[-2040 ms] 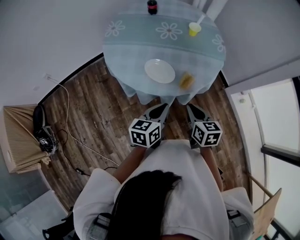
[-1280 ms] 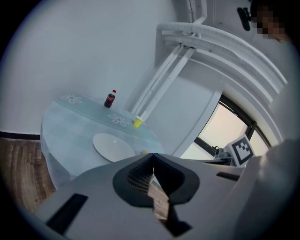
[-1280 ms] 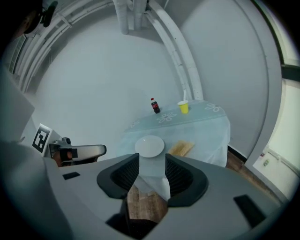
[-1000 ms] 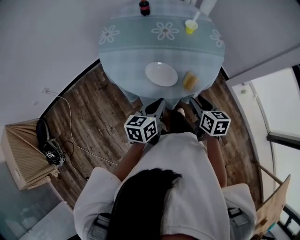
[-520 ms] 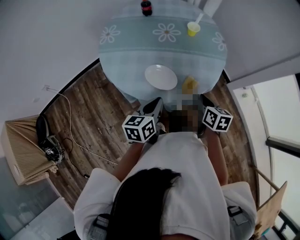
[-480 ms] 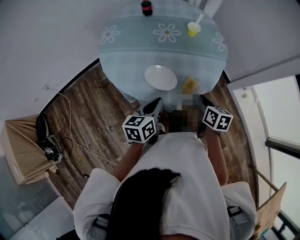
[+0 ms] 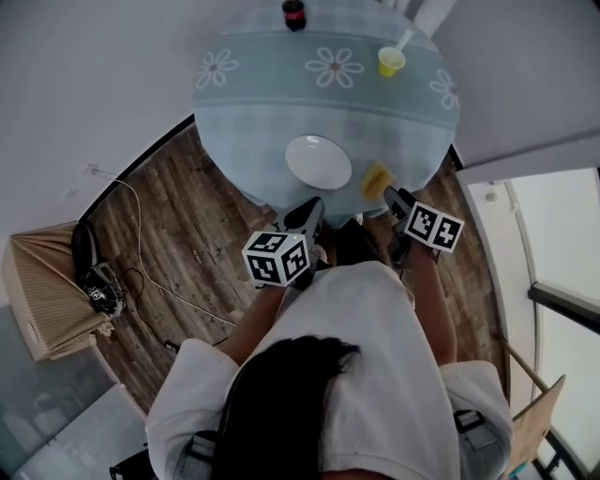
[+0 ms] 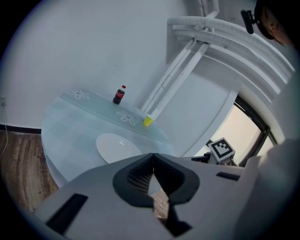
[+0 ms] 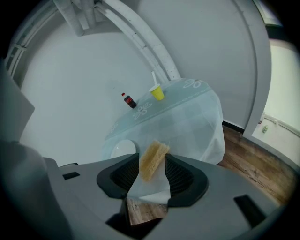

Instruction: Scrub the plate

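Observation:
A white plate [image 7: 319, 161] lies near the front edge of the round table [image 7: 253, 112] with its pale blue cloth. A yellow sponge [image 7: 376, 179] rests to its right, close to the edge. My right gripper [image 7: 394, 199] is open just short of the sponge. In the right gripper view the sponge [image 9: 151, 164] shows in the gap of the right gripper [image 9: 152, 157], with no pad touching it, and the plate [image 9: 123, 148] lies to its left. My left gripper [image 7: 309, 212] is shut and empty, below the plate. In the left gripper view the plate [image 8: 117, 146] lies beyond the left gripper [image 8: 153, 156].
A cola bottle [image 7: 294, 13] and a yellow cup [image 7: 392, 61] with a white stick in it stand at the table's far side. The floor is wooden, with a cable [image 7: 141, 272] and a bag [image 7: 94, 281] at the left. A bright glass door [image 7: 553, 244] is at the right.
Both grippers have come nearer the table's front edge. The right one has gone further, dropping and rolling, and now sits beside the sponge. Neither gripper's jaws have changed.

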